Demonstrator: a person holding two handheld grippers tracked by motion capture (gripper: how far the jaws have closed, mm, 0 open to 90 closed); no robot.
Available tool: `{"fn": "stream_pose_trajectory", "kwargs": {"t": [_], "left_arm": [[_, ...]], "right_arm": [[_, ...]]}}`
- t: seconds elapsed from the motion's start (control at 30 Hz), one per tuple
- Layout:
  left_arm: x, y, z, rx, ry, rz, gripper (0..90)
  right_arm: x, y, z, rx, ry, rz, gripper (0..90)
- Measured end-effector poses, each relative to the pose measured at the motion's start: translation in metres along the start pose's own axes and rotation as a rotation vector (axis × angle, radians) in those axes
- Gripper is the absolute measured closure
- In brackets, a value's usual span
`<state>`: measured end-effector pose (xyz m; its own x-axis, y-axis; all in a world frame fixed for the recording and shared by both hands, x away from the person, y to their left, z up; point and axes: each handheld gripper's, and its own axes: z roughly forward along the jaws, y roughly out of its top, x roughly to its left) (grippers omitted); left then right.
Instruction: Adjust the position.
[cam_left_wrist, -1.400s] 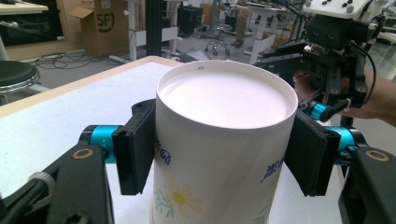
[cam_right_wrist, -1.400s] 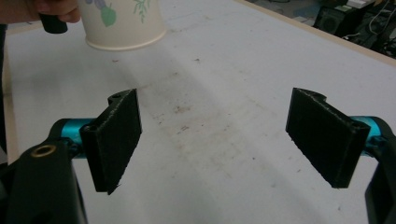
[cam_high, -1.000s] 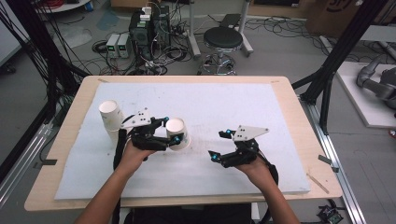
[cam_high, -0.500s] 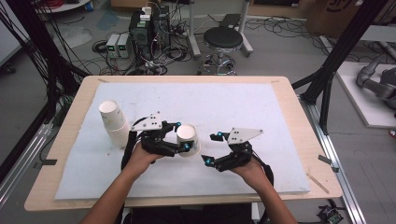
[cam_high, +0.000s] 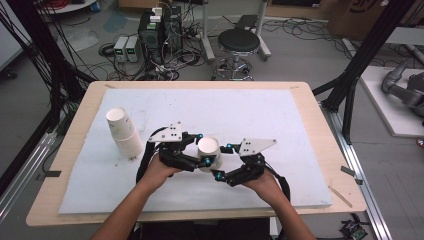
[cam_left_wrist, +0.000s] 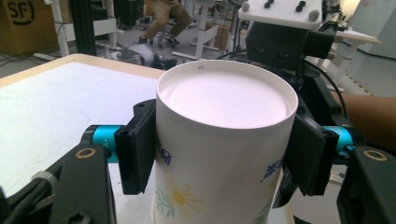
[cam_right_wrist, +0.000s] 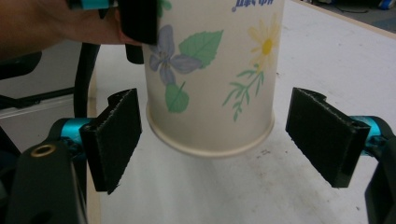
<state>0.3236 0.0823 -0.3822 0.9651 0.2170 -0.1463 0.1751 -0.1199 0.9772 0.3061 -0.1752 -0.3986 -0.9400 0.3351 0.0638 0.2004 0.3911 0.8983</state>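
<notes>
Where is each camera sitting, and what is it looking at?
High view: above the table, looking down; both forearms and hand-held grippers show.
Left gripper view: rides the left hand-held gripper, looking along its black jaws clamped on the upside-down paper cup.
Right gripper view: rides the right hand-held gripper, its jaws open either side of the cup's rim.
All three share that cup.

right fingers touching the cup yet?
Apart. In the right gripper view both fingers flank the inverted cup near its rim, with a clear gap on each side. The left gripper is what holds the cup.
</notes>
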Motion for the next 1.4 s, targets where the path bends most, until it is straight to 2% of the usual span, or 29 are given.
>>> {"fn": "stream_pose_trajectory", "kwargs": {"t": [0.13,0.2,0.23,0.27,0.4,0.53,0.67,0.77,0.8,0.83,0.9,0.93,1.0,1.03,1.07,1.1,1.13,1.17,1.27,1.3,1.33,1.37,1.4], "left_arm": [[0.001,-0.001,0.002,-0.030,-0.024,-0.028,33.7],[0.000,-0.001,0.003,-0.037,-0.029,-0.032,33.7],[0.000,-0.002,0.004,-0.046,-0.037,-0.042,33.8],[0.000,-0.002,0.004,-0.046,-0.037,-0.042,33.8],[0.000,-0.002,0.005,-0.049,-0.044,-0.037,33.9],[0.000,-0.004,0.005,-0.056,-0.046,-0.039,34.5],[0.000,-0.004,0.005,-0.053,-0.040,-0.028,34.6],[-0.002,-0.004,0.006,-0.045,-0.014,-0.012,33.2],[-0.002,-0.003,0.006,-0.040,0.002,-0.008,30.4],[-0.002,-0.003,0.005,-0.041,0.014,-0.009,23.8],[-0.002,-0.002,0.004,-0.042,0.026,-0.012,21.3],[-0.002,-0.001,0.002,-0.025,0.036,-0.006,18.4],[-0.002,-0.001,0.001,-0.011,0.038,0.000,17.9],[-0.002,0.001,-0.001,0.018,0.040,0.012,17.8],[-0.002,0.001,-0.001,0.018,0.040,0.012,17.8],[-0.001,0.002,-0.002,0.035,0.038,0.017,17.8],[-0.001,0.003,-0.003,0.073,0.036,0.030,17.3],[-0.001,0.004,-0.003,0.089,0.034,0.033,16.8],[-0.002,0.004,-0.005,0.119,0.027,0.040,16.8],[-0.002,0.004,-0.005,0.119,0.027,0.040,16.8],[-0.001,0.004,-0.006,0.140,0.024,0.052,16.8],[-0.001,0.004,-0.006,0.140,0.024,0.052,16.8],[-0.001,0.004,-0.006,0.150,0.018,0.050,16.8]], "right_arm": [[0.000,0.000,0.002,-0.019,0.023,0.011,18.8],[0.000,0.000,0.002,-0.021,0.024,0.014,18.8],[-0.002,0.000,0.003,-0.045,0.008,-0.003,20.0],[0.000,0.000,0.003,-0.037,0.039,0.018,20.9],[0.000,0.000,0.003,-0.038,0.046,0.023,21.3],[-0.001,-0.001,0.003,-0.034,0.049,0.018,27.9],[-0.001,-0.001,0.002,-0.032,0.041,0.015,32.4],[-0.002,-0.001,0.002,-0.026,0.035,0.006,34.4],[-0.002,-0.001,0.002,-0.019,0.036,0.003,34.6],[-0.002,-0.002,0.002,-0.011,0.033,0.003,34.8],[-0.002,-0.001,0.002,-0.010,0.034,0.003,34.9],[-0.002,-0.001,0.001,-0.002,0.032,-0.004,35.0],[-0.002,-0.001,0.001,0.023,0.019,-0.019,35.1],[-0.002,-0.001,0.000,0.049,0.009,-0.034,35.1],[-0.002,-0.001,0.000,0.049,0.009,-0.034,35.1],[-0.002,-0.001,0.001,0.077,0.002,-0.046,35.2],[-0.002,-0.001,0.002,0.116,0.005,-0.050,35.2],[-0.002,0.000,0.002,0.132,0.006,-0.055,35.1],[-0.001,0.002,0.004,0.184,0.009,-0.072,35.1],[-0.001,0.002,0.004,0.184,0.009,-0.072,35.1],[-0.002,0.004,0.004,0.218,0.011,-0.091,35.1],[-0.002,0.004,0.004,0.218,0.011,-0.091,35.1],[-0.003,0.008,0.004,0.246,0.020,-0.102,35.1]]}}
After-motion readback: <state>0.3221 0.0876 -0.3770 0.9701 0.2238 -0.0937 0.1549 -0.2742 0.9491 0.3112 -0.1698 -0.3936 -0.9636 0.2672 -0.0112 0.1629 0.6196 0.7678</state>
